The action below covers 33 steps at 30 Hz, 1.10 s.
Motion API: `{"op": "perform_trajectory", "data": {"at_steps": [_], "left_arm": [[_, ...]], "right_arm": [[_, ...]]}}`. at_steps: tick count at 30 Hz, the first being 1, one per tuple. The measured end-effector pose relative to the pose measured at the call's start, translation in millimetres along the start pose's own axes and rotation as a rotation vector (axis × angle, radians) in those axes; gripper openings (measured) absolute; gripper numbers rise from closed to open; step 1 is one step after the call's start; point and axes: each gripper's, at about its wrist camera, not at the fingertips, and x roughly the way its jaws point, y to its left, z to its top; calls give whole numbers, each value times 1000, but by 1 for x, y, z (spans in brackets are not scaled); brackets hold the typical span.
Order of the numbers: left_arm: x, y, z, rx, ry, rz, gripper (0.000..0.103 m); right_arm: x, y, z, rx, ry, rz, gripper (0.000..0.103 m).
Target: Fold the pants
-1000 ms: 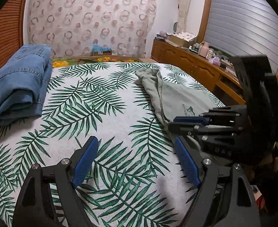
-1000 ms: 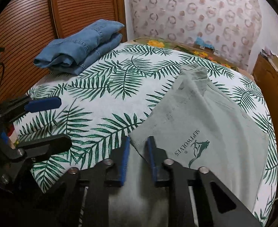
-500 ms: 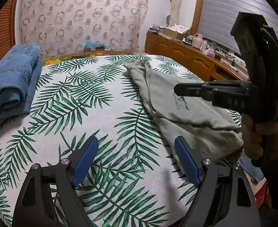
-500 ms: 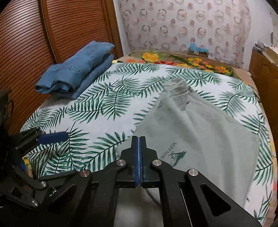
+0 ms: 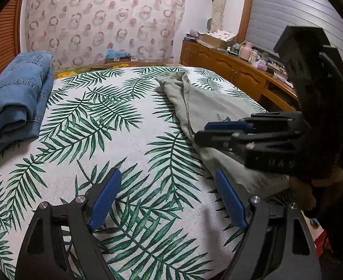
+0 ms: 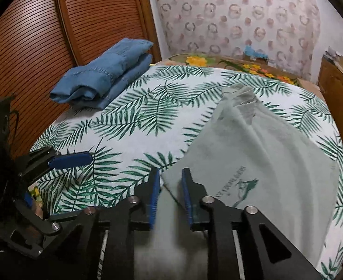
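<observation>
Here the grey-green pants [image 6: 264, 163] lie on the bed [image 5: 124, 140], on its leaf-printed cover, toward the side nearer the wooden dresser [image 5: 229, 70]; their long axis runs from the near bed edge away toward the far wall, ending in a bunched, rumpled end. The right hand-held gripper [image 6: 170, 193] sits at the near end of the garment: its blue pads [image 6: 154, 198] are opening, a corner of cloth lies between them, and neither pad appears to press on it. The left hand-held gripper [image 5: 169, 198] hovers over bare cover just beside the pants' near edge, its jaws wide apart and empty; the pants lie to its right. The right hand is therefore judged the nearer for any regrasp, while the left would need to cross toward the dresser side. The fabric looks soft, matte and limp, a knit or fleece that drapes in broad folds and carries a small printed logo [image 6: 239, 186]. The folded blue denim [image 6: 106, 77] rests well apart at the opposite side of the bed, thick, stiff and seamed, beside the slatted wooden doors [image 6: 54, 35].
</observation>
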Motion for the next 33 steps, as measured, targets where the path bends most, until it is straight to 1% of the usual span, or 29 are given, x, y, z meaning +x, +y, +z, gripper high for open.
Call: {"op": "perform_trajectory", "data": {"at_steps": [2, 6, 9, 11, 12, 14, 17, 21, 23, 29, 33], "left_arm": [[0, 0, 0, 3, 1, -1, 83], [0, 0, -1, 5, 0, 0, 83], [0, 0, 0, 4, 1, 0, 83], [0, -1, 0, 4, 3, 0, 83], [0, -1, 0, 5, 3, 0, 83], [0, -1, -1, 8, 3, 0, 83], [1, -2, -2, 8, 7, -1, 83], [2, -3, -3, 10, 11, -2, 83], [3, -4, -3, 12, 14, -3, 83], [6, -7, -4, 25, 23, -4, 83], [6, -7, -4, 26, 24, -5, 83]], "right_arm": [[7, 1, 0, -10, 22, 4, 28], [14, -2, 1, -1, 46, -34, 29], [15, -8, 3, 34, 48, -11, 28], [16, -11, 4, 55, 56, -13, 19], [15, -13, 5, 66, 55, -7, 18], [13, -16, 5, 87, 47, 17, 10], [11, -20, 4, 103, 32, 21, 8], [5, -25, 4, 136, 10, 6, 8], [2, -25, 4, 149, -3, 38, 8], [2, -27, 3, 153, -12, 23, 8], [2, -26, 3, 159, -14, 37, 8]]}}
